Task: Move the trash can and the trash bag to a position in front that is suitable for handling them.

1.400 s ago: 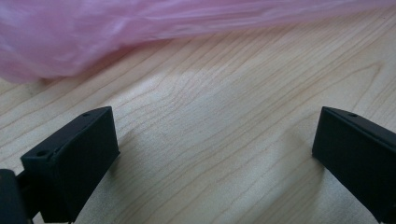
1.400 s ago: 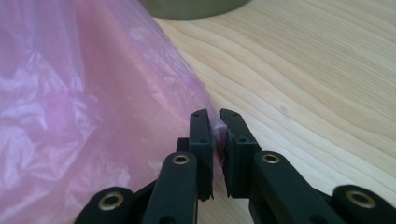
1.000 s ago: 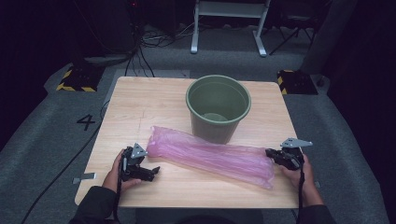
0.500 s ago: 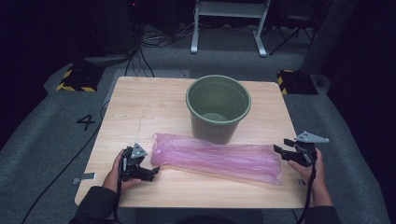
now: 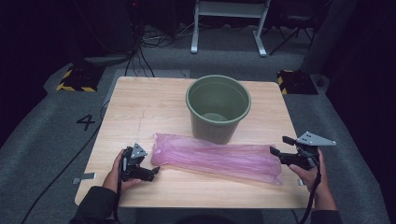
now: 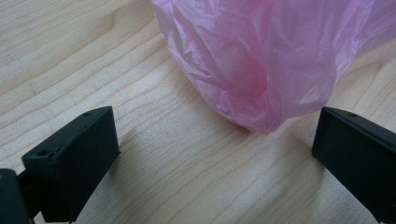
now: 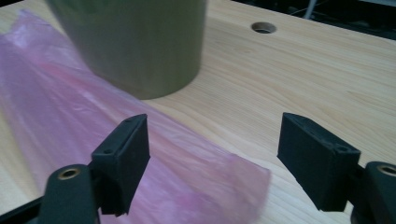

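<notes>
Left gripper (image 5: 152, 172): jaws spread wide, empty, just beside the near-left end of the pink bag (image 5: 215, 157), apparently ready to pinch it.
Right gripper (image 5: 279, 145): jaws have just been opening, nothing between them; hovers at the bag's right end.
Pink bag: lies flat on the table (image 5: 140, 107), stretched lengthwise.
Green bucket (image 5: 218, 107): upright, touching the bag's far side, likely awaiting lining.
</notes>
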Available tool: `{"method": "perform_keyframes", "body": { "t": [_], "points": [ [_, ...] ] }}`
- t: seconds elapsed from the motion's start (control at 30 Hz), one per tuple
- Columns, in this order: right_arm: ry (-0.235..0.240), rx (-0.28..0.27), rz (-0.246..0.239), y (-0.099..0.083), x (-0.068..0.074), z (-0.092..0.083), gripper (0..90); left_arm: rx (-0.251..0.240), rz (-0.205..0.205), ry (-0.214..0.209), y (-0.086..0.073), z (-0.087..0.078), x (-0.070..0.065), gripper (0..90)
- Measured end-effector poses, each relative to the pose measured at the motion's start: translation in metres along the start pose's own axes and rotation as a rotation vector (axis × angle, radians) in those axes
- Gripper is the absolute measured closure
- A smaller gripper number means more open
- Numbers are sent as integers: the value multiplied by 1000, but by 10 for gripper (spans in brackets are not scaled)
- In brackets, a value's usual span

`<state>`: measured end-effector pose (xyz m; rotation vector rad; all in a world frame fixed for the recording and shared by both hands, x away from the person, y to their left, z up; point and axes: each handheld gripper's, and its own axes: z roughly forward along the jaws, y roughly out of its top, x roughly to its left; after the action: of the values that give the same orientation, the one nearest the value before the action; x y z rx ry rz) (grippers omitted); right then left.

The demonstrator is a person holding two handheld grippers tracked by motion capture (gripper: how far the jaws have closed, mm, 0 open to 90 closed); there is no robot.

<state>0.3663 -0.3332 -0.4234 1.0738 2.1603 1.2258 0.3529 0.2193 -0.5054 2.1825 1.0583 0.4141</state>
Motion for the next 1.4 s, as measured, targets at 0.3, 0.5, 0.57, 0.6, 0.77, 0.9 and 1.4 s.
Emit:
{"method": "perform_keyframes", "body": {
  "t": [0.3,0.5,0.57,0.6,0.77,0.9,1.4],
  "points": [
    [147,7,-81,15,61,18,236,0,-1,1,0,0,0,2],
    [241,80,-167,3,124,55,223,0,-3,1,0,0,0,2],
    [221,102,-231,0,140,68,210,0,-3,1,0,0,0,2],
    [221,102,-231,0,140,68,210,0,-3,1,0,0,0,2],
    [188,99,-293,-9,154,94,202,2,1,5,2,1,-1,2],
    [139,115,-293,-9,152,107,199,5,-6,2,2,2,-2,2],
    [138,169,-251,4,114,130,170,11,1,-3,23,20,-4,0]
  ]
}}
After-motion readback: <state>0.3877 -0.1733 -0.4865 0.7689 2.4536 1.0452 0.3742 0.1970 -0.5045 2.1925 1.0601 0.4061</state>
